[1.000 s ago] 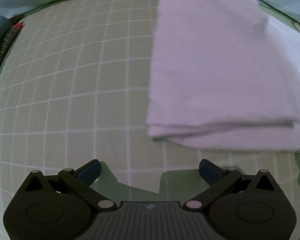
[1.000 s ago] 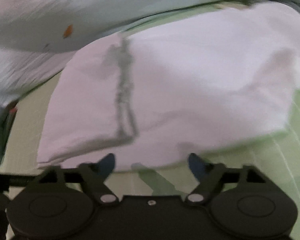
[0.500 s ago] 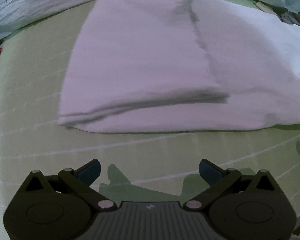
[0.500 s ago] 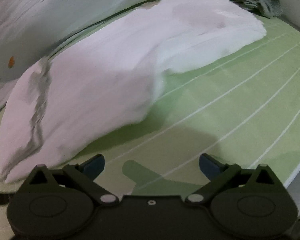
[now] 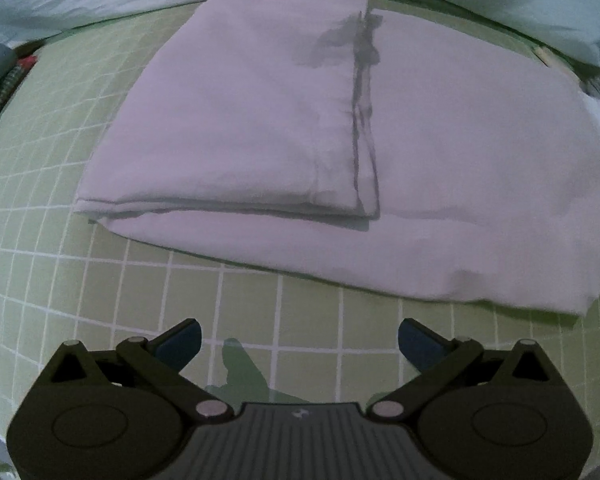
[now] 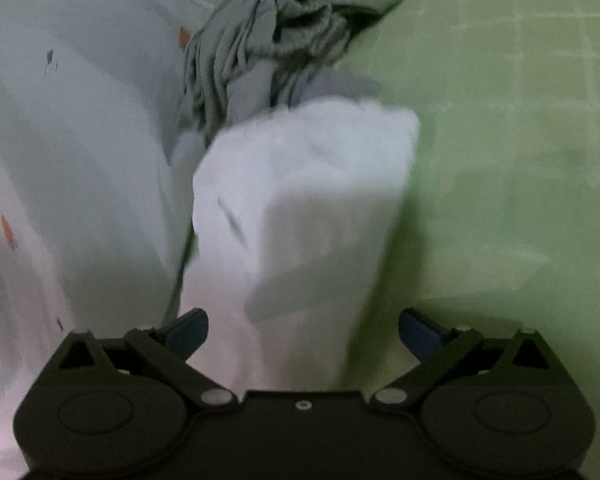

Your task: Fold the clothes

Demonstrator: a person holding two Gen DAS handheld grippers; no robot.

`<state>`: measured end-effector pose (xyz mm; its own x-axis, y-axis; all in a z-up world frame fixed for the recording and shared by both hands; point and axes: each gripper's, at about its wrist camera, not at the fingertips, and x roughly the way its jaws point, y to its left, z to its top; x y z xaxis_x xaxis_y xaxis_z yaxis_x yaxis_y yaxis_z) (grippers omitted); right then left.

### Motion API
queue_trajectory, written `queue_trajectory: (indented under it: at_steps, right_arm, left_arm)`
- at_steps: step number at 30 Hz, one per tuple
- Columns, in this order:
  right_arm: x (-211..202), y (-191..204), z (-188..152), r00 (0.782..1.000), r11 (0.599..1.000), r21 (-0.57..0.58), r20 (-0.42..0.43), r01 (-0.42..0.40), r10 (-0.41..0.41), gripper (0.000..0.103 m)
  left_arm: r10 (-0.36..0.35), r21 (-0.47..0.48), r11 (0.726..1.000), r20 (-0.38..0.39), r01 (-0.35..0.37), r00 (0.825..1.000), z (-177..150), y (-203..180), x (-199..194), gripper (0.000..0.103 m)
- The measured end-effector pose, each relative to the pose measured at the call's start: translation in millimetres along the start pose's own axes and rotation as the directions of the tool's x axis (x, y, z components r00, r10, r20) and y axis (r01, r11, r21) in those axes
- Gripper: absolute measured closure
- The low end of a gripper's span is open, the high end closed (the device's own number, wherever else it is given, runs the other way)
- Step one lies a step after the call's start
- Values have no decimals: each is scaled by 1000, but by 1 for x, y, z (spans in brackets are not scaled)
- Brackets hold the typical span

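A white garment (image 5: 340, 152) lies partly folded on the green gridded mat (image 5: 100, 280). Its left part is doubled over, with a raised edge (image 5: 364, 120) running down the middle. My left gripper (image 5: 299, 340) is open and empty, low over the mat just in front of the garment's near edge. In the right wrist view one end of the white garment (image 6: 300, 208) fills the space ahead of my right gripper (image 6: 303, 330), which is open with its jaws to either side of the cloth and not closed on it.
A crumpled grey-green garment (image 6: 284, 28) lies beyond the white one at the mat's far side. Pale bedding with small orange marks (image 6: 60, 140) lies to the left. Dark items (image 5: 0, 76) sit off the mat's left edge.
Both views have swung. The left gripper now faces the folded garment squarely. The right gripper turned toward the garment's end, and the grey-green garment has come into view.
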<state>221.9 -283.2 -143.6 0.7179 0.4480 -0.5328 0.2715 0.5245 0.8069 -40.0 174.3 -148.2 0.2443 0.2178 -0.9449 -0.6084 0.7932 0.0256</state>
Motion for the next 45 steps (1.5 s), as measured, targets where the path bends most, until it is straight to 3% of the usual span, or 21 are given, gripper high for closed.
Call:
queue_trajectory:
  at_steps: [8,9,10,13,15,19,21,25,29,32,35,38,39,43,45]
  right_arm:
    - [35,22,33,998,998,-67,55,20,-17,4]
    - [38,25,35,998,995,-89,54,39,-34,22]
    - [39,27,35,996,991,-107,55,76,-70,56]
    - [33,27,34,994,986,-134,54,99,-92,77]
    - [25,45,28,993,964,-243,79,105,-88,84]
    - [5,96,2,980,857,-485,175,173,-99,89]
    - [-3,120,-14,971,808,-553,220,202,-92,90]
    - [-9,169,-56,952,661,-701,297,268,-71,90]
    - [-4,210,-111,950,514,-812,312,276,-17,90]
    - [9,228,-160,965,462,-855,262,233,-3,90]
    - [36,233,-213,981,415,-890,181,191,-63,87]
    - [77,213,-270,970,328,-926,120,186,-211,81]
    - [91,203,-288,954,282,-938,121,200,-275,77]
    - [100,200,-326,927,71,-959,246,276,-282,67]
    - [101,204,-321,927,83,-963,222,258,-304,64]
  left_arm:
    - [50,-37,998,48,-48,998,19,8,-22,0]
    - [54,-42,998,54,-52,997,23,11,-21,0]
    - [58,-47,997,59,-56,997,27,14,-20,0]
    - [63,-56,997,70,-59,996,39,28,-20,0]
    - [62,-49,997,81,-58,995,48,38,-20,0]
    - [59,-9,998,109,-59,992,72,57,-18,0]
    - [50,22,998,130,-53,990,84,65,-16,0]
    - [25,78,996,162,-38,986,103,80,-11,0]
    - [-15,127,992,164,-6,986,117,91,0,0]
    - [-41,158,987,153,16,987,124,97,11,0]
    - [-63,179,983,128,39,990,125,102,25,0]
    - [-86,176,982,72,72,994,125,108,43,0]
    - [-88,174,982,55,77,995,125,109,48,0]
    - [-88,143,986,35,82,995,125,112,63,0]
    - [-85,130,988,39,79,996,125,111,67,0]
